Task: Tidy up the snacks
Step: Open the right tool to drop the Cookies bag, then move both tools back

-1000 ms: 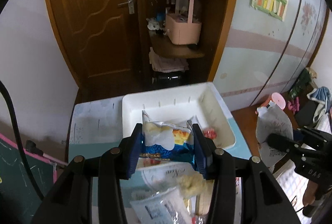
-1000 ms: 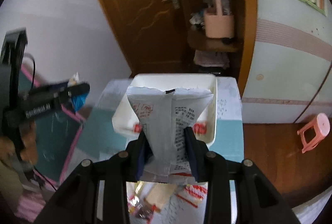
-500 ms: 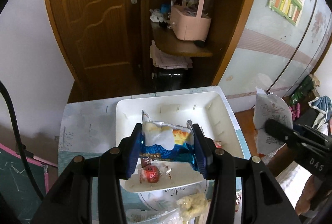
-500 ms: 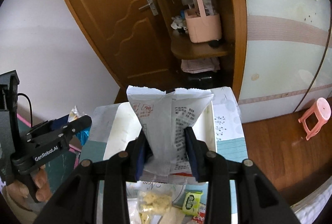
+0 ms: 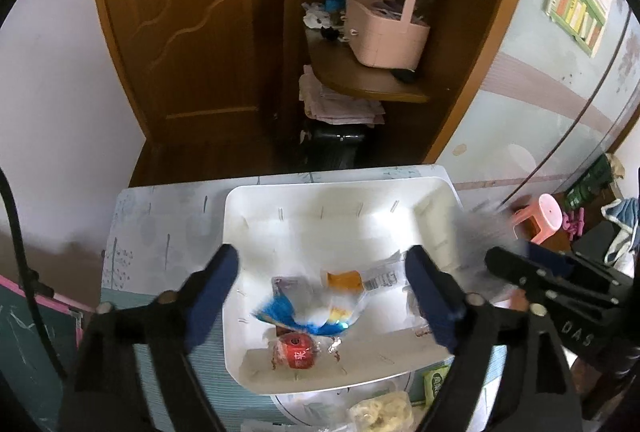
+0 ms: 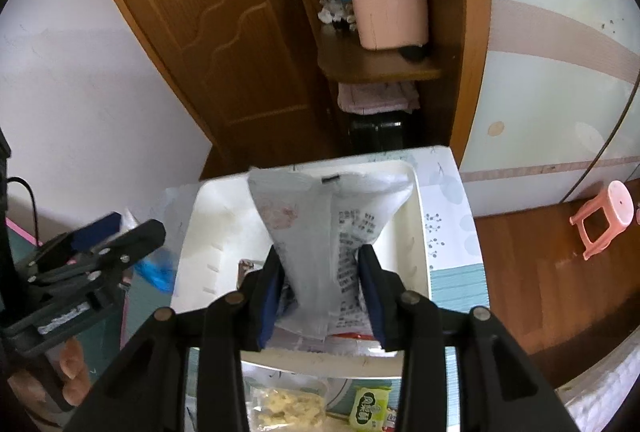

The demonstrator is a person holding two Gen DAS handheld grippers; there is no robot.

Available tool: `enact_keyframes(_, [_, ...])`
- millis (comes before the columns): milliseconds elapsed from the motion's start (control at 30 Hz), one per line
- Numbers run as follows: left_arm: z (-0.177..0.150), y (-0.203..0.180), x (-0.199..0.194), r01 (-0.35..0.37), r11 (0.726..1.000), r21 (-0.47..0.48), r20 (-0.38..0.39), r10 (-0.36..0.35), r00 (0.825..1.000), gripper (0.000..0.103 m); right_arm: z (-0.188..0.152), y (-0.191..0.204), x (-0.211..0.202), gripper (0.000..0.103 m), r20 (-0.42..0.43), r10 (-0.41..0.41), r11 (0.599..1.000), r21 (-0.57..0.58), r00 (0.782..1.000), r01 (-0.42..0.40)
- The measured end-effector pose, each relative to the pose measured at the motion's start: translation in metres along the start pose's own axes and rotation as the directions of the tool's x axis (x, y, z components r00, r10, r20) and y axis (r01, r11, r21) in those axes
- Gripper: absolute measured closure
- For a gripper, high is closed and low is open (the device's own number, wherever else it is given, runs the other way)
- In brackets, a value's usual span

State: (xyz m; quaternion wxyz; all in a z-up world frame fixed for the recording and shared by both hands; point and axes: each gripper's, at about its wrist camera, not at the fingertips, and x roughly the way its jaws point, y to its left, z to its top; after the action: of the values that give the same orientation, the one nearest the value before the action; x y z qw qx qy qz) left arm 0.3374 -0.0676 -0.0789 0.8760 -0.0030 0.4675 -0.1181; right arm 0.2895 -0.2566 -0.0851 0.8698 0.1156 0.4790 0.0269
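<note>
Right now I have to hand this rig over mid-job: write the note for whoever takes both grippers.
Left gripper: jaws opening wide, nothing pressed between them; the blue snack packet sits below in the white bin, above a red wrapped candy.
Right gripper: jaws opening, the white snack bag upright between them over the bin.
Done: blue packet and candy binned.
Left: let the white bag drop in, then bin the green packet and the yellow snack bag on the table.

white tray [image 5: 256, 216], pink basket [image 5: 386, 40]
</note>
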Motion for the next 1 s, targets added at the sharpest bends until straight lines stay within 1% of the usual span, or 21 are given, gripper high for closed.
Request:
enact_keyframes(67, [-0.001,0.004,0.002,0.014,1.000,-0.015,-0.011,-0.014,1.000,0.014,-0.001,0.002,0.004,0.049,-0.006,-0.002,1.000,-0.004,1.000,0.002])
enact_keyframes(133, [-0.003,0.009,0.005,0.024,0.999,-0.032,-0.027,-0.025,0.999,0.014,-0.002,0.004,0.005,0.045,-0.003,-0.005,1.000,-0.007,1.000,0.005])
enact_keyframes(333, [-0.010,0.012,0.004,0.024,0.999,-0.034,-0.027,-0.025,0.999,0.014,-0.004,0.007,0.004,0.045,-0.005,0.005,1.000,-0.013,1.000,-0.005])
enact_keyframes(433, [-0.013,0.012,0.005,0.021,0.999,-0.036,-0.042,-0.023,0.999,0.014,-0.007,0.009,0.002,0.045,-0.003,0.006,1.000,-0.020,1.000,-0.006])
enact_keyframes(633, [-0.023,0.010,-0.006,0.027,0.999,-0.036,-0.038,-0.029,0.999,0.014,-0.016,0.009,-0.006,0.045,0.001,0.006,1.000,-0.020,1.000,-0.006])
enact_keyframes(767, [-0.029,0.006,-0.017,0.027,0.999,-0.023,-0.028,-0.028,0.999,0.014,-0.024,0.010,-0.017,0.045,0.012,-0.007,0.999,-0.031,1.000,0.008])
enact_keyframes(1000, [-0.050,-0.003,-0.050,0.022,1.000,-0.013,0.008,-0.022,1.000,0.014,-0.043,0.010,-0.046,0.045,0.037,-0.001,0.999,-0.039,0.999,0.003])
